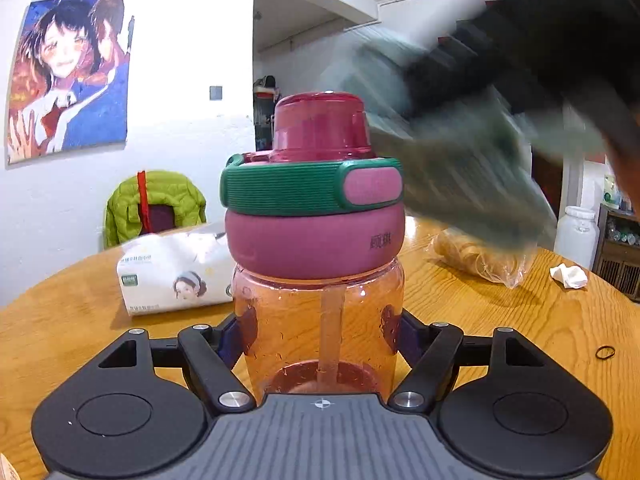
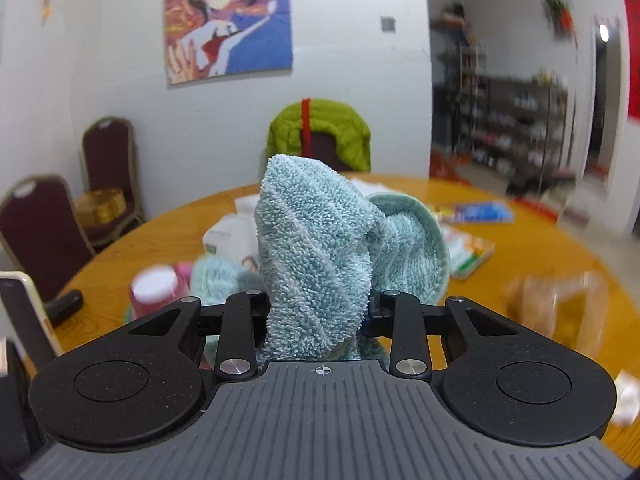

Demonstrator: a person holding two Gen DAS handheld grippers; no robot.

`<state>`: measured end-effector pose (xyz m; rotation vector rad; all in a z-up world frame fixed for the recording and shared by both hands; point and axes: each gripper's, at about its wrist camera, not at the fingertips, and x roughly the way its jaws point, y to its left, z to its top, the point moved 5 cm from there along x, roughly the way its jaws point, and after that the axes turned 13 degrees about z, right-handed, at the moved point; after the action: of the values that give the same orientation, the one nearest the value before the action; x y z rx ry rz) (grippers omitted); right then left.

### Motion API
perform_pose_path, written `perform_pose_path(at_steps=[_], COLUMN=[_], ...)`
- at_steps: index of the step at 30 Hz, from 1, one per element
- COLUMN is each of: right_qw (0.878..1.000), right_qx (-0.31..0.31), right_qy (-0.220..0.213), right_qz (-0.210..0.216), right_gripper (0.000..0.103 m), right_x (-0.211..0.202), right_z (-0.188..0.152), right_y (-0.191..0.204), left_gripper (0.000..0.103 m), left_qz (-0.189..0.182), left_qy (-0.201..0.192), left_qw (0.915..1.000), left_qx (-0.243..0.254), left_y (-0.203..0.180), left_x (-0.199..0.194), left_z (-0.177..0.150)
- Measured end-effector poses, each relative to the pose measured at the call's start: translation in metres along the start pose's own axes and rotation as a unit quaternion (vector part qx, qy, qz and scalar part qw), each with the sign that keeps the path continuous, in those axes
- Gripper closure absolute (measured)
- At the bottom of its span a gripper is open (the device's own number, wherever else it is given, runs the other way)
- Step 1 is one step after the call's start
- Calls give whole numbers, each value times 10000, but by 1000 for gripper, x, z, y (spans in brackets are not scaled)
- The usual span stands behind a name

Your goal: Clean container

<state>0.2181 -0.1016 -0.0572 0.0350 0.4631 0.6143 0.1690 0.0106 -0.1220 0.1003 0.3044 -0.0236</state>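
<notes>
Clamping the clear pink plastic bottle (image 1: pixel 318 320) with its magenta lid and green strap, your left gripper (image 1: pixel 319 334) has both fingers pressed against the bottle's sides, holding it upright over the round wooden table (image 1: pixel 500 320). Your right gripper (image 2: pixel 318 312) is closed on a fluffy light-blue terry cloth (image 2: pixel 316 256), which appears blurred beside the bottle's cap. A white tissue pack (image 1: pixel 172 276) lies behind the bottle.

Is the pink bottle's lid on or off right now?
On. The dark pink screw lid with its green handle sits atop the clear pink plastic bottle.
</notes>
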Motion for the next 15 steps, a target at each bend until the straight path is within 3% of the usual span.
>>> perform_pose_path(at_steps=[4,11,13,15], right_qw=[9950,9784,9752,9739], right_qx=[932,1925,2037,2073], right_qy=[51,143,134,158], right_qz=[342,742,856,917], right_gripper=[69,69,69,69], right_x=[-12,-10,-9,-7], right_z=[-40,-101,-108,-113], right_y=[-40,-68,-69,-69], left_gripper=[30,31,31,31], left_qz=[-55,83,75,-116], left_qy=[261,459,539,700], left_qw=[9993,9979,9954,9857], left_qx=[-260,-457,-792,-1531], left_y=[2,1,8,26], left_x=[7,10,13,19], left_z=[7,14,15,14])
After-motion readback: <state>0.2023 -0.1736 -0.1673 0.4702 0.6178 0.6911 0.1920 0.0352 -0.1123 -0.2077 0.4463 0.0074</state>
